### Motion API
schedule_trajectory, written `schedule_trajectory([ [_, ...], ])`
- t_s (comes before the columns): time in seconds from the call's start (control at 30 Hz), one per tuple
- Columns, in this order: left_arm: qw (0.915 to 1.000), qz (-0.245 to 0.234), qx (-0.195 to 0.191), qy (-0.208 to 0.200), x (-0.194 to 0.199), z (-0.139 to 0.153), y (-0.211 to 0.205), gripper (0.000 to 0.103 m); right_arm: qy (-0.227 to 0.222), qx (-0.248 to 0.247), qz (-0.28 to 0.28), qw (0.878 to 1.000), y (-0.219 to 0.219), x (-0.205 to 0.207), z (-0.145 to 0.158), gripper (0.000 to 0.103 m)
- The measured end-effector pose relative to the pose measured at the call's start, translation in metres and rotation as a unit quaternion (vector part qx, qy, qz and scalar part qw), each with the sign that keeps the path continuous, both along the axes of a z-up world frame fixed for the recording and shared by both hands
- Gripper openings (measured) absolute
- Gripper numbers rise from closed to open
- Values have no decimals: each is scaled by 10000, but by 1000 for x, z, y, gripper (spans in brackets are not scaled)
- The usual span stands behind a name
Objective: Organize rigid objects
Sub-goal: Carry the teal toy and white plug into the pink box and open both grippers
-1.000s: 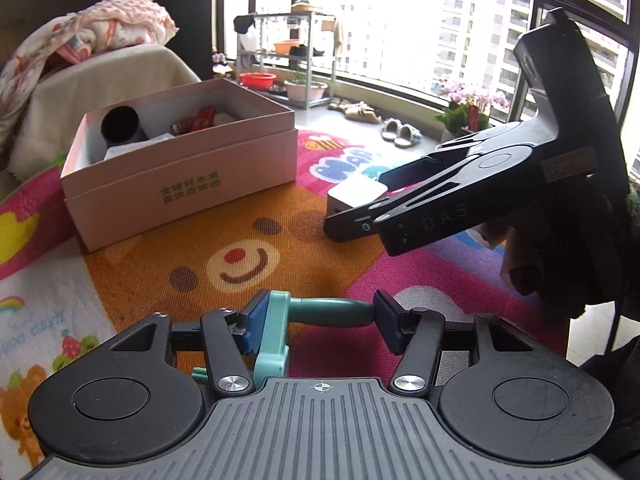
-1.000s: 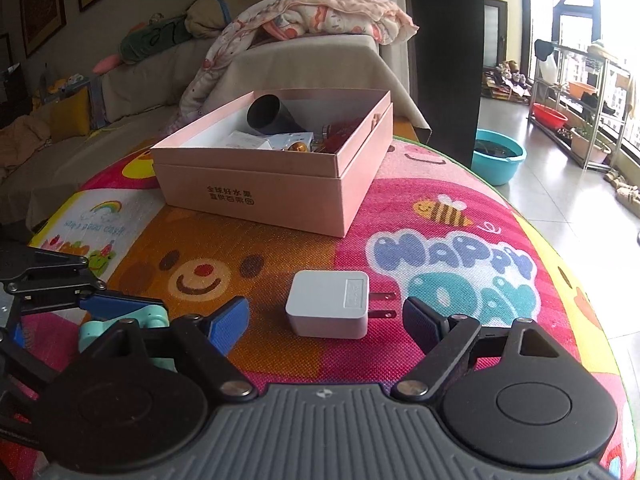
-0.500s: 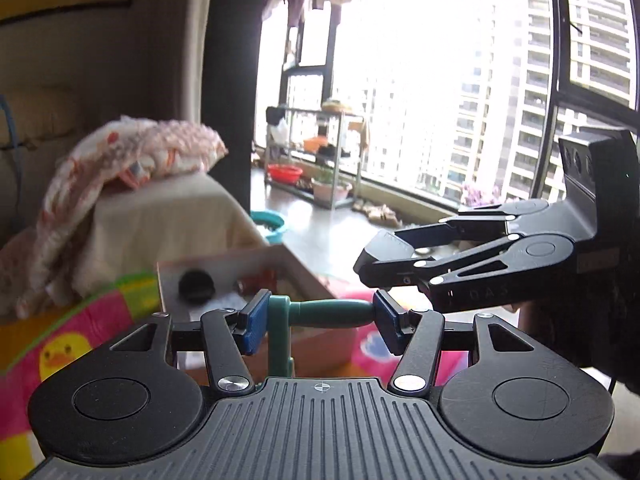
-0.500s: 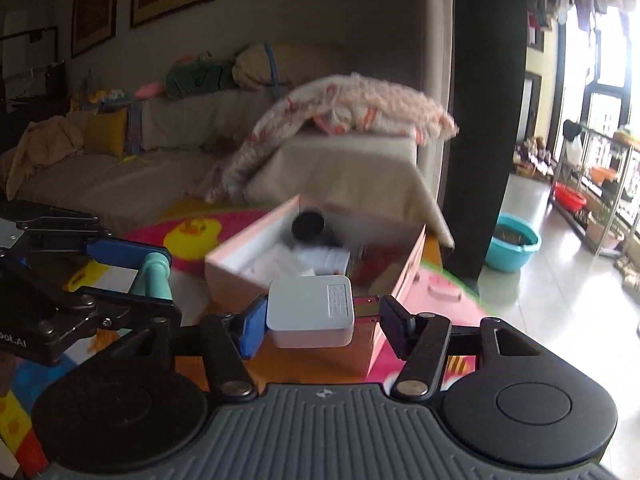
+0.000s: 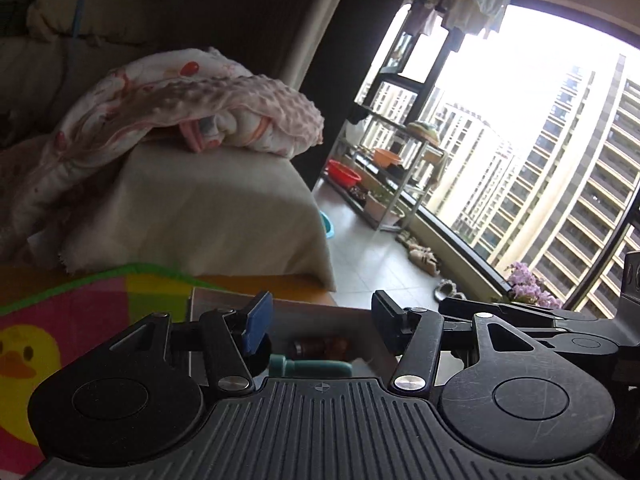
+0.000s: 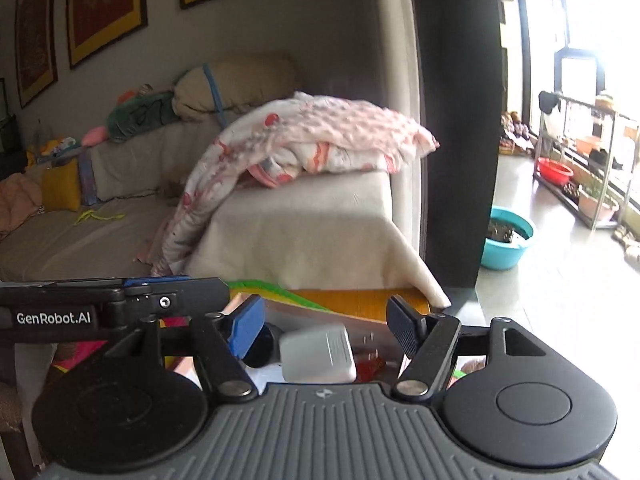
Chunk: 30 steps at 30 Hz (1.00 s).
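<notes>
Right gripper (image 6: 324,330) jaws opening – white boxy plastic charger (image 6: 318,354) loose between them, tilted. Light, stiff, slick; grip flat sides. Left gripper (image 5: 318,320) spread, teal plastic tool (image 5: 310,367) at 6 o'clock below.

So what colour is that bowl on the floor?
The round plastic bowl is turquoise, clearest in the right wrist view.

A white charger (image 6: 318,354) tumbles tilted above the pink box (image 6: 304,312), a teal piece (image 5: 310,367) lying inside at 6 o'clock.
</notes>
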<state>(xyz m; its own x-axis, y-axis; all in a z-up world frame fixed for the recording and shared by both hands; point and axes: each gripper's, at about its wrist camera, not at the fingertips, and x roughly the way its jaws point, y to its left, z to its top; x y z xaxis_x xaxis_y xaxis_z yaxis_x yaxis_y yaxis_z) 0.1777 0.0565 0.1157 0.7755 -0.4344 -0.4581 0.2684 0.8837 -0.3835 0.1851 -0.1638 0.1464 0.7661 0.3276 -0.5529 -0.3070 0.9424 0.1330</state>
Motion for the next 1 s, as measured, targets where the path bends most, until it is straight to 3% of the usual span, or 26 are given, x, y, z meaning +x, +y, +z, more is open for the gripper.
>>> schedule_trajectory([
  [0.07, 10000, 13, 92, 9, 0, -10, 8, 59, 208, -42, -135, 9997, -4, 2, -19, 68],
  [0.2, 9990, 200, 380, -110, -33, -18, 27, 59, 183, -208, 43, 9996, -13, -23, -40, 68],
  [0.37, 9996, 267, 124, 34, -71, -36, 47, 59, 109, -221, 597, 9979, -25, -74, -57, 68],
  [0.53, 9986, 327, 250, 332, -75, -55, 40, 59, 54, -486, 815, 9955, -19, -103, -74, 68],
  [0.57, 9984, 351, 232, 385, -75, -58, 40, 59, 58, -630, 867, 9942, -14, -104, -78, 64],
  [0.7, 9977, 484, 130, 462, -77, -64, 40, 61, -433, -1374, 1006, 9844, 10, -110, -88, 62],
  [0.83, 9968, 580, -145, 539, -78, -65, 51, 57, -670, -1484, 1262, 9785, 11, -90, -97, 61],
  [0.9, 9959, 725, 77, 540, -79, -67, 50, 57, -556, -1312, 1166, 9829, 6, -79, -98, 60],
  [0.97, 9934, 930, 526, 427, -84, -67, 46, 77, -446, -1207, 1022, 9864, 5, -75, -97, 60],
  [1.0, 9898, 1074, 858, 365, -88, -65, 43, 79, -450, -1241, 934, 9868, 5, -76, -98, 60],
])
